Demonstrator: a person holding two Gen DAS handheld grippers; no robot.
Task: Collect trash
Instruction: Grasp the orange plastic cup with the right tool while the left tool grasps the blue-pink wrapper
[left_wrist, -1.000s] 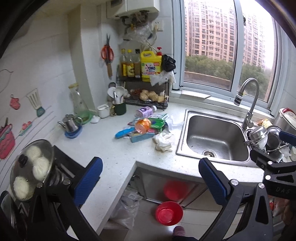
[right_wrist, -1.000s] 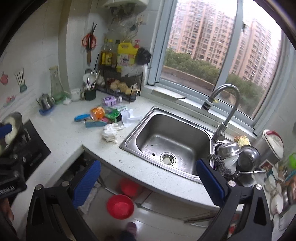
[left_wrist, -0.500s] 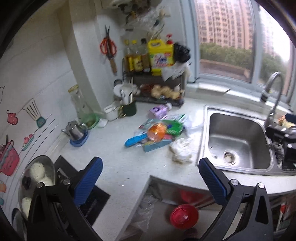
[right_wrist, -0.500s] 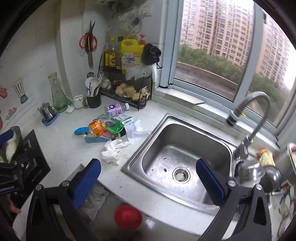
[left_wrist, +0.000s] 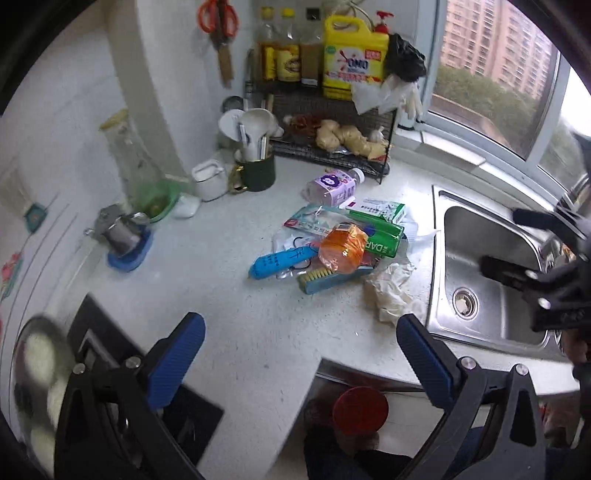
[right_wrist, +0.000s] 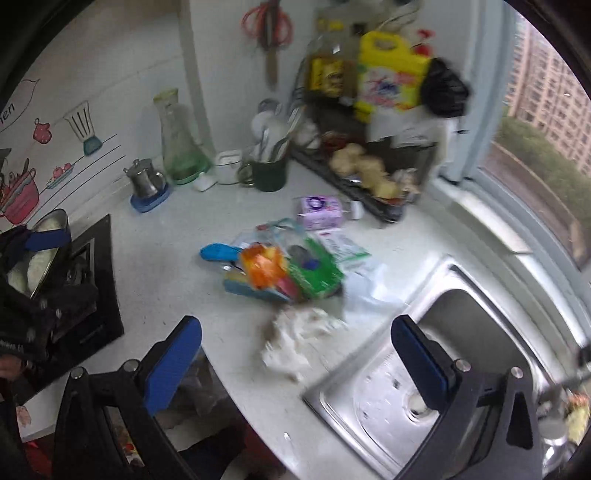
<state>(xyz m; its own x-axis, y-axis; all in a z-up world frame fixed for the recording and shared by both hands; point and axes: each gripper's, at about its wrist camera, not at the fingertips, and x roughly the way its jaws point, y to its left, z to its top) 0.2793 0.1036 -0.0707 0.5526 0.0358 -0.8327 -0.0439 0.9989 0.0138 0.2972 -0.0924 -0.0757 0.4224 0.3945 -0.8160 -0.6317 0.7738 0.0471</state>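
White and crumpled, the paper wad (right_wrist: 299, 338) lies on the pale surface (left_wrist: 229, 302) just beside the sink (right_wrist: 436, 369) rim, with the heap of wrappers (left_wrist: 340, 240) touching its far side. Both the right claw (right_wrist: 295, 354) and the left claw (left_wrist: 301, 350) hang wide apart and empty above it. I would take the loose wad first from the surface side, since the sink edge crowds its right while bare surface in front leaves room.
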